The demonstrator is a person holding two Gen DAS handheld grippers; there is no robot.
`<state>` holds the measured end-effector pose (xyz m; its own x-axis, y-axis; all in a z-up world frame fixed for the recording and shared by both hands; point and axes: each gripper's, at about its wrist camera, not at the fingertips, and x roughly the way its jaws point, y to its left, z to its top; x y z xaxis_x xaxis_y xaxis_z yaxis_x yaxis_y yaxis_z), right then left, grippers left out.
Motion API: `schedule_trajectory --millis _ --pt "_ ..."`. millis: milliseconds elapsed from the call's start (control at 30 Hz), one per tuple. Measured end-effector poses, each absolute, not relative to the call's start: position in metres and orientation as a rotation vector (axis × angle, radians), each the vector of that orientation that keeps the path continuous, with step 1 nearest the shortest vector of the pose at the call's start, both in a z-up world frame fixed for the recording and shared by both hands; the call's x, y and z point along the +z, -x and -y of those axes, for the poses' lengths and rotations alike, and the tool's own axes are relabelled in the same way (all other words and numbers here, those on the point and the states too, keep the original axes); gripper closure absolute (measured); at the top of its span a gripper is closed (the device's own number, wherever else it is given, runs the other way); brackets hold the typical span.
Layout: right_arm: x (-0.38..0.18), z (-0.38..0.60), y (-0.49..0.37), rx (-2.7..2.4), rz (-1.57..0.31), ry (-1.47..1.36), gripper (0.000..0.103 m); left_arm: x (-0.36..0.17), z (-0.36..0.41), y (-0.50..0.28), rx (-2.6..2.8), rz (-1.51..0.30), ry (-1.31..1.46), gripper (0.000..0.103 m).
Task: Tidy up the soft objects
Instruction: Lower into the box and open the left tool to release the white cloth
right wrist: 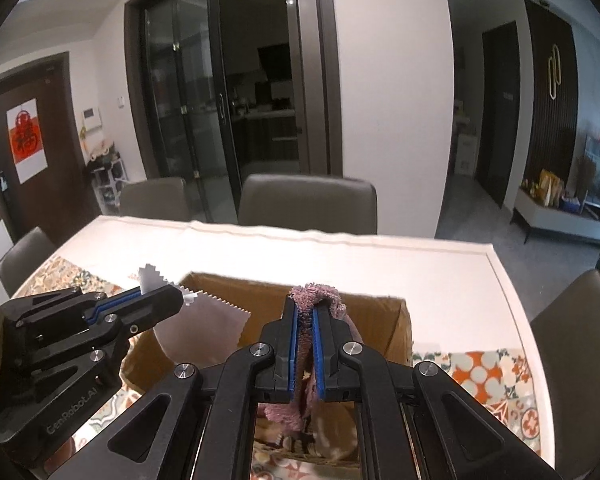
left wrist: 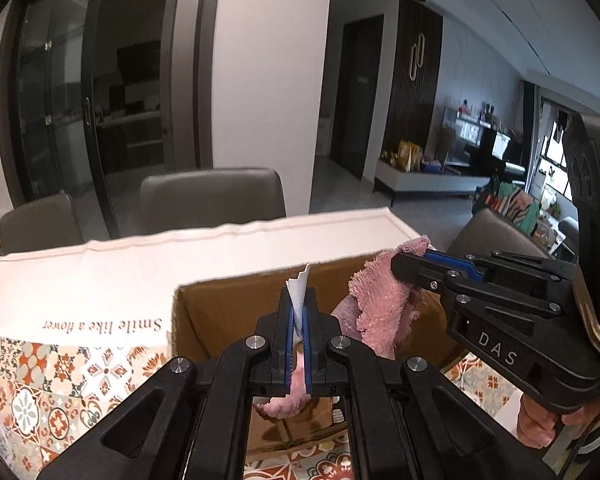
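An open cardboard box [left wrist: 228, 308] stands on the table below both grippers. My left gripper [left wrist: 299, 292] is shut on a thin pale cloth with a zigzag edge [left wrist: 300, 296]. In the right wrist view that cloth [right wrist: 204, 332] hangs from the left gripper [right wrist: 178, 298] down into the box [right wrist: 400, 328]. My right gripper [right wrist: 307, 304] is shut on a fuzzy pink towel [right wrist: 316, 294]. From the left wrist view, the towel [left wrist: 380, 312] droops from the right gripper [left wrist: 398, 262] over the box's right side.
The table wears a white cloth [left wrist: 220, 248] with a tile-patterned border [left wrist: 60, 380]. Grey chairs [right wrist: 308, 200] stand along its far edge, with another at the right [right wrist: 572, 340]. A hand [left wrist: 536, 424] holds the right gripper's handle.
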<state>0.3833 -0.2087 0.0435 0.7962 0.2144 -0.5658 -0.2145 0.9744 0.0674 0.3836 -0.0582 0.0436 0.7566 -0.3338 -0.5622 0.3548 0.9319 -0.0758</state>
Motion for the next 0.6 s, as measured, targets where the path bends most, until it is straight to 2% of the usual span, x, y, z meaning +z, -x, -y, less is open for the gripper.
schedule_trajectory --millis 200,333,400,533,600 --pt "0.029 0.212 -0.395 0.249 -0.698 -0.022 0.095 0.031 0.065 -0.388 -0.393 -0.676 -0.045 0.096" --pt "0.018 0.212 -0.404 0.259 -0.768 -0.03 0.092 0.026 0.067 -0.388 -0.393 -0.705 -0.051 0.076" --pt "0.015 0.212 -0.403 0.258 -0.791 -0.036 0.078 0.026 0.067 -0.385 -0.392 -0.706 -0.06 0.072" --pt "0.016 0.21 -0.394 0.247 -0.791 -0.018 0.073 0.029 0.066 -0.379 -0.381 -0.705 -0.072 0.059" --pt "0.017 0.209 -0.392 0.252 -0.808 -0.017 0.062 0.031 0.063 -0.375 -0.369 -0.707 -0.07 0.053"
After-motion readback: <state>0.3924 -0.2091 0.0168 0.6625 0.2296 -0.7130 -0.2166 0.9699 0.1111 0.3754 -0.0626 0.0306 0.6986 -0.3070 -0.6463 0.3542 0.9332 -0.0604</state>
